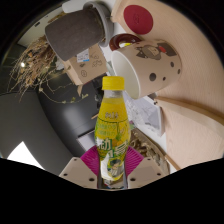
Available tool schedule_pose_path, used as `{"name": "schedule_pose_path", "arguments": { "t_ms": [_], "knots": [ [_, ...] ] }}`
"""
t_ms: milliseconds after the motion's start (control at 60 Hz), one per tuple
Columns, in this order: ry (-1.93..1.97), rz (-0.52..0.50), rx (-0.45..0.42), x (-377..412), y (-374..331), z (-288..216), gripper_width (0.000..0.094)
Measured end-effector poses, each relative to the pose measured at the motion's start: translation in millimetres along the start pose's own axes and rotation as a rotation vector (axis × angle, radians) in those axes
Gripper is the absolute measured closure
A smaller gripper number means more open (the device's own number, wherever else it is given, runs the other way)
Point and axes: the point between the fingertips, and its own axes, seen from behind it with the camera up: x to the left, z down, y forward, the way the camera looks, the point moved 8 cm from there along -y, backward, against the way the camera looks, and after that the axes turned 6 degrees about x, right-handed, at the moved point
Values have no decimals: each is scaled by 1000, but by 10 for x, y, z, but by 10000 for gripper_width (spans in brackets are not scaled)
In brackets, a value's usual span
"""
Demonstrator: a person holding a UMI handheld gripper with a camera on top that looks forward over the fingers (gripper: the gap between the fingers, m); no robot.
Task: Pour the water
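A small bottle (113, 125) with a yellow cap and a yellow-green label stands upright between my fingers. My gripper (112, 160) is shut on the bottle: both pink pads (86, 158) press on its lower sides. The bottle seems lifted above the white table (190, 130). A white mug (150, 65) with brown dots and a handle stands beyond the bottle, just to its right. The bottle's base is hidden between the fingers.
A grey cylindrical cup (72, 38) lies tilted beyond the bottle to the left. A nest-like bundle of twigs (35, 68) sits at the far left. A cream panel with a dark red disc (140, 17) stands behind the mug. Printed papers (148, 112) lie on the table.
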Motion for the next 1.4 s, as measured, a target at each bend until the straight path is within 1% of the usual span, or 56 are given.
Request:
{"name": "schedule_pose_path", "arguments": {
  "t_ms": [83, 150, 250, 300, 367, 417, 450, 567, 650, 717, 833, 950, 1017, 1150, 1267, 1317, 1350, 1400],
  "knots": [
    [-4, 15, 15, -3, 9, -6, 642],
    [-59, 56, 31, 10, -27, 1, 645],
    [-261, 148, 58, 113, -55, 38, 644],
    [-383, 177, 72, 242, -84, 50, 645],
    [-578, 201, 68, 512, -155, 19, 643],
    [-737, 203, 53, 780, -288, -50, 642],
    [-860, 223, 27, 918, -282, -82, 640],
    [-1232, 241, -44, 1486, -554, -289, 643],
    [-1451, 296, -117, 1716, -645, -526, 642],
    [-1604, 363, -165, 1799, -784, -784, 641],
    [-1785, 506, -201, 1655, -958, -1264, 641],
    [-1863, 638, -177, 1331, -1023, -1742, 642],
    [-1886, 687, -151, 1045, -1038, -1913, 642],
    [-1869, 730, -71, 614, -997, -2157, 642],
    [-1862, 754, -36, 348, -991, -2263, 638],
    [-1854, 763, -23, 243, -1011, -2261, 633],
    [-1872, 742, -44, 259, -1006, -2261, 629],
    [-1883, 736, -52, 247, -1008, -2264, 608]
  ]
}}
